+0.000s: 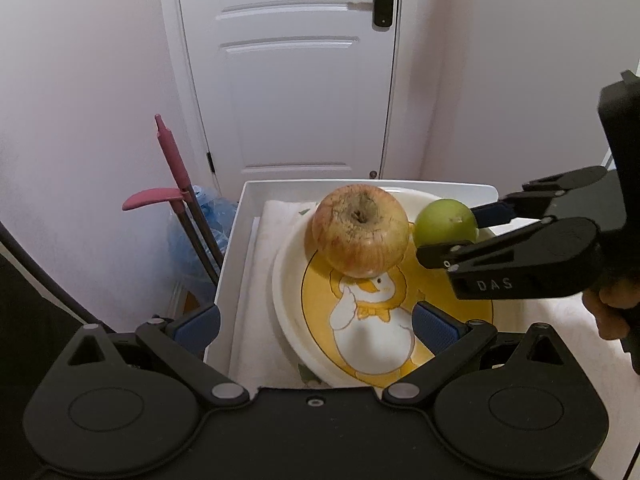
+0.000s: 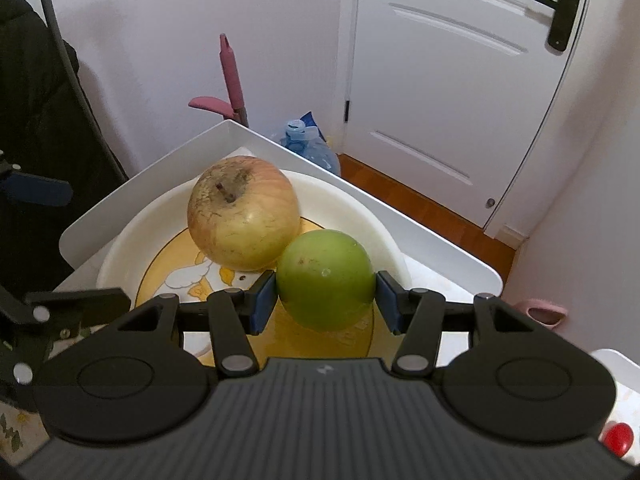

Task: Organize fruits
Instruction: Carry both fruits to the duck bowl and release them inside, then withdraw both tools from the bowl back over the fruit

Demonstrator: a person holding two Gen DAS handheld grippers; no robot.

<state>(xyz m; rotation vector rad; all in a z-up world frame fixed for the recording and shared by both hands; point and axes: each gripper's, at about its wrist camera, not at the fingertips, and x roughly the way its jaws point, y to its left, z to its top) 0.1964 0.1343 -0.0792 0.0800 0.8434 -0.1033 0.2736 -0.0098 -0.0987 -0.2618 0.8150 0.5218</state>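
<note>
A duck-print bowl (image 2: 120,256) in a white tray (image 2: 440,248) holds a russet apple (image 2: 244,212); right tool (image 2: 326,300) clamps a green apple (image 2: 326,284), seemingly above it. Left tool (image 1: 316,326) gapes, holding nothing.

1. The left wrist view looks forward and steeply down from close range onto the white round plate with a yellow duck print (image 1: 360,332), facing the white panelled door (image 1: 288,80).
2. The right wrist view sits nearer and lower over this plate (image 2: 132,256), angled leftward.
3. Both share the plate, the large yellowish-red apple (image 1: 360,232) (image 2: 244,214), the white tray (image 1: 236,240) (image 2: 160,168) and the door (image 2: 452,80).
</note>
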